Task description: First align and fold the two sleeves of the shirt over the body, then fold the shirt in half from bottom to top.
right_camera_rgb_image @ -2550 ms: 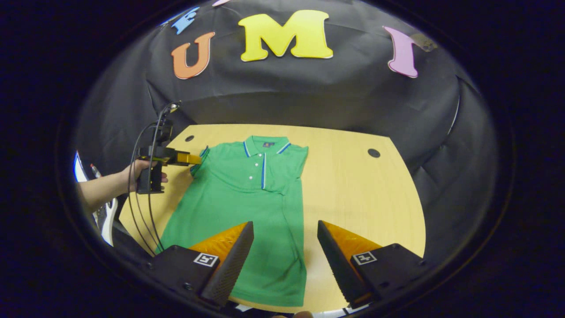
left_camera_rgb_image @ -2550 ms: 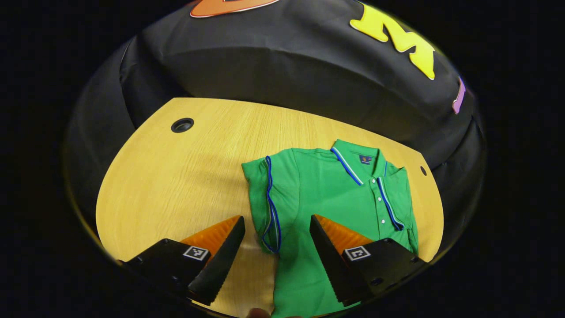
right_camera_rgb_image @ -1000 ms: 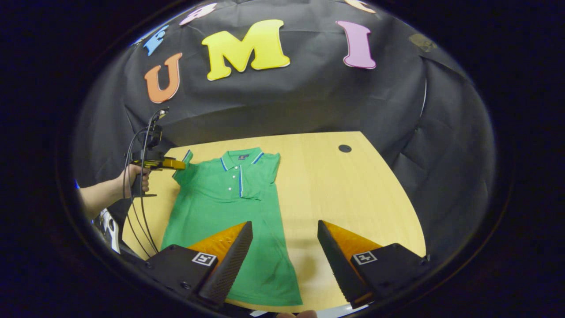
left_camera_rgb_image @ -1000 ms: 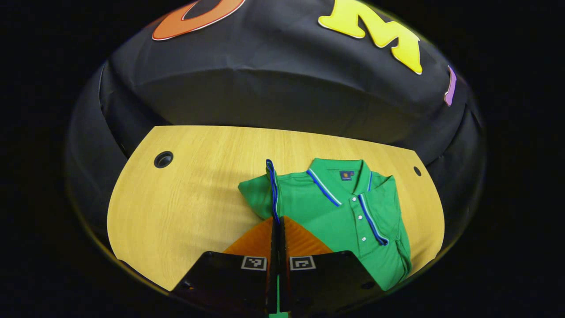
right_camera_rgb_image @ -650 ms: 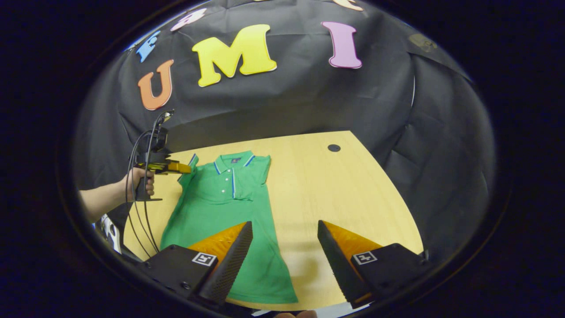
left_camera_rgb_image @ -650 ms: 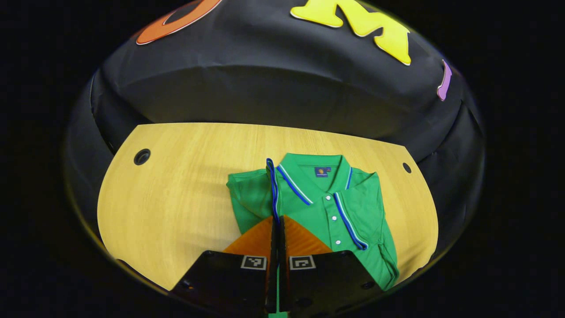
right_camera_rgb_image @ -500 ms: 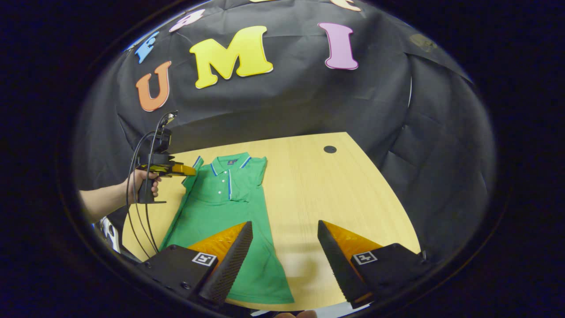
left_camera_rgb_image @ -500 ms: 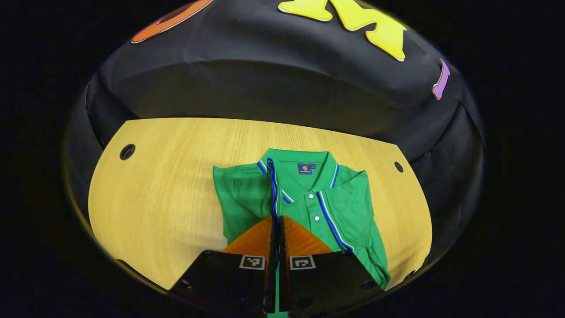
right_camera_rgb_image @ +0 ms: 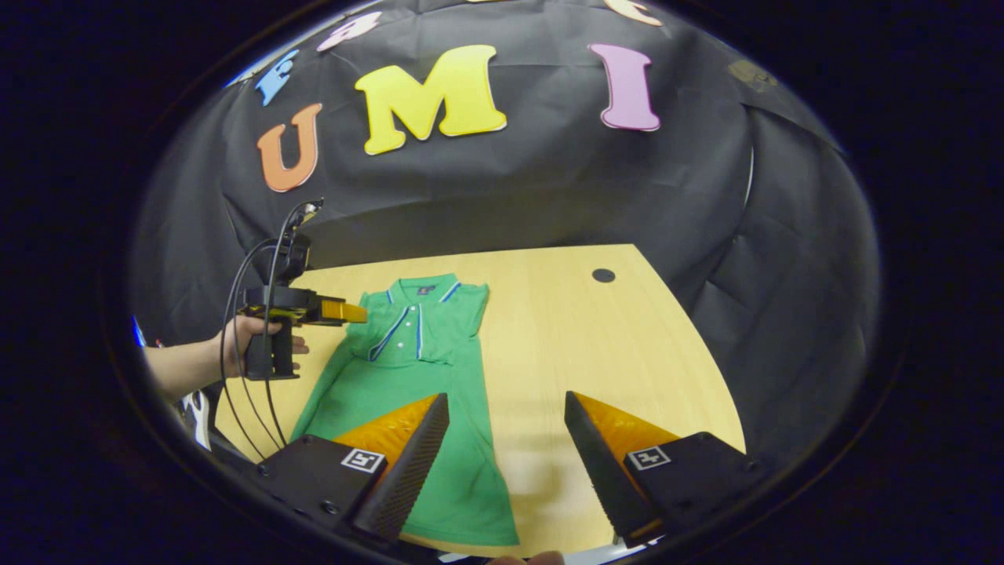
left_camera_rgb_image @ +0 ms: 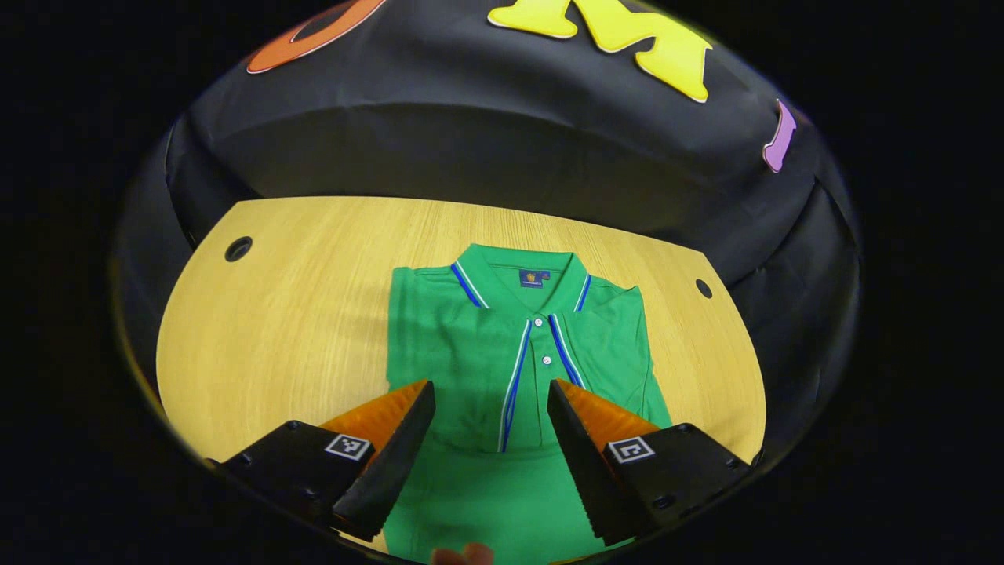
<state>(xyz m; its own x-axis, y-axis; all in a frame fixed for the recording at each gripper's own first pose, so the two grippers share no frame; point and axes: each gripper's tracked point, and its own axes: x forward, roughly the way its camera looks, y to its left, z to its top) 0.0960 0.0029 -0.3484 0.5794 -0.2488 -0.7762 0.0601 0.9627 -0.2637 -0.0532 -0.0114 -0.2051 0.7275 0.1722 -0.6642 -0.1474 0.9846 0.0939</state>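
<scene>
So your green polo shirt (left_camera_rgb_image: 502, 345) is lying flat on the wooden bench (left_camera_rgb_image: 298, 314), collar (left_camera_rgb_image: 522, 278) at the far end toward the black cloth wall, both sleeves folded in over the body. Your left hand-held gripper (left_camera_rgb_image: 486, 392) hangs over the shirt's chest with its fingers spread wide and nothing between them; the right gripper view shows your hand (right_camera_rgb_image: 259, 337) holding it by the shirt's left shoulder. Your right hand-held gripper (right_camera_rgb_image: 506, 408) is just as wide open and empty, hovering near the shirt's bottom hem (right_camera_rgb_image: 463, 502).
</scene>
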